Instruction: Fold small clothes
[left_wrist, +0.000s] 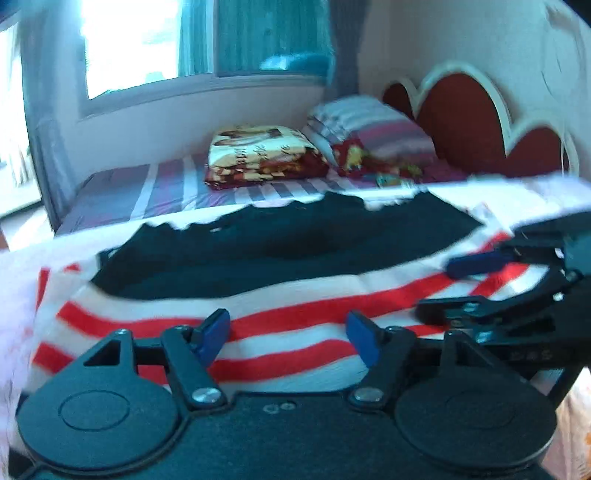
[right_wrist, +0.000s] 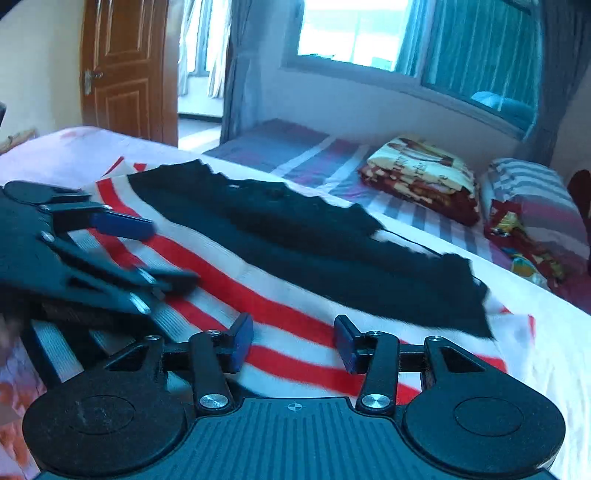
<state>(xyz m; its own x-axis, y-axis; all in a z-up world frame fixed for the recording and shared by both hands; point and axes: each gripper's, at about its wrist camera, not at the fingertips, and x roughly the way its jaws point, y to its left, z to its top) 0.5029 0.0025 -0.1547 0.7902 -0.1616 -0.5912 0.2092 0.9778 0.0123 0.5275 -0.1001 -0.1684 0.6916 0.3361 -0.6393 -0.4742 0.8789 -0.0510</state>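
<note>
A small garment (left_wrist: 280, 314) with red and white stripes and a black upper part (left_wrist: 295, 243) lies flat on the pale pink bed cover (left_wrist: 22, 280). It also shows in the right wrist view (right_wrist: 295, 317). My left gripper (left_wrist: 288, 338) is open just above the striped near edge, holding nothing. My right gripper (right_wrist: 293, 339) is open over the same striped edge, holding nothing. The right gripper also shows in the left wrist view (left_wrist: 454, 291) at the right. The left gripper also shows in the right wrist view (right_wrist: 162, 254) at the left.
Beyond the cover lies a striped bed sheet (left_wrist: 166, 184) with a folded patterned blanket (left_wrist: 262, 155) and a striped pillow (left_wrist: 369, 129). A red headboard (left_wrist: 461, 118) stands at the right, a window (left_wrist: 140, 40) behind. A wooden door (right_wrist: 122, 70) is at the far left.
</note>
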